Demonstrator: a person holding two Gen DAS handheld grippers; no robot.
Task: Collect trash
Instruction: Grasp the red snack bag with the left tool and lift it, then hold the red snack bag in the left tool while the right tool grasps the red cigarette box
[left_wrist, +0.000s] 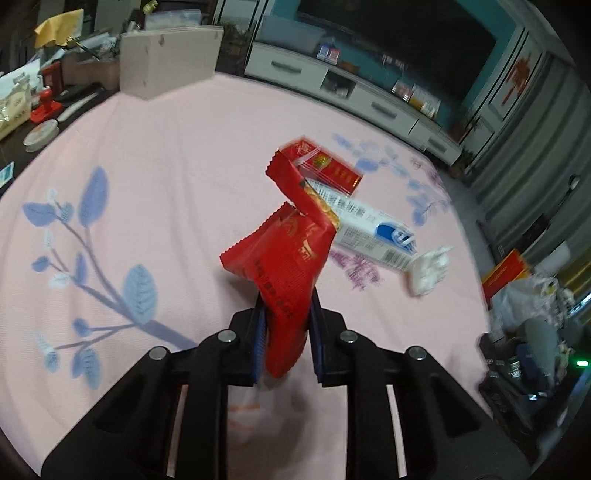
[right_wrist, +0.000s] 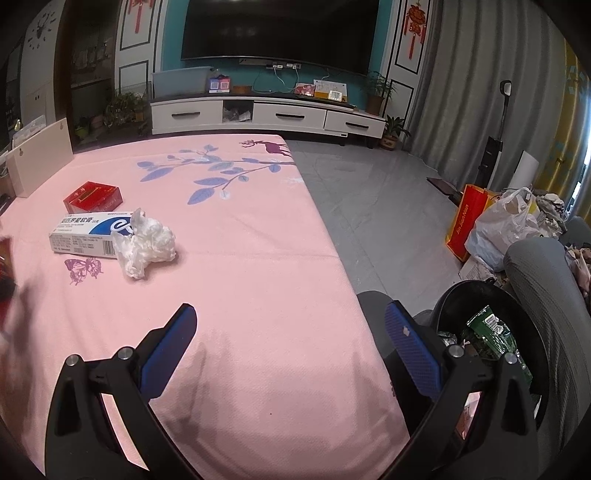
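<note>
Left hand-held gripper (left_wrist: 286, 332) clamped on the red wrapper (left_wrist: 280, 266), lifted clear of the pink table (left_wrist: 147, 206). Right hand-held gripper (right_wrist: 290, 347) apart and empty near the black bin (right_wrist: 524, 314). Best carried rightward to the bin with the pinch held firm, released only over its mouth.

The cloth (right_wrist: 258, 236) over the worktop is pale pink, printed with blue leafy branches, a purple deer and a purple butterfly. The wrapper (left_wrist: 284, 266) is bright red with darker print and zigzag edges. The flat box (right_wrist: 93, 197) is red with gold markings. The long carton (right_wrist: 86, 232) is white with a blue patch and dark print. The crumpled tissue (right_wrist: 147, 242) is white. The bin (right_wrist: 524, 306) is black, holding a green packet (right_wrist: 491, 332).
</note>
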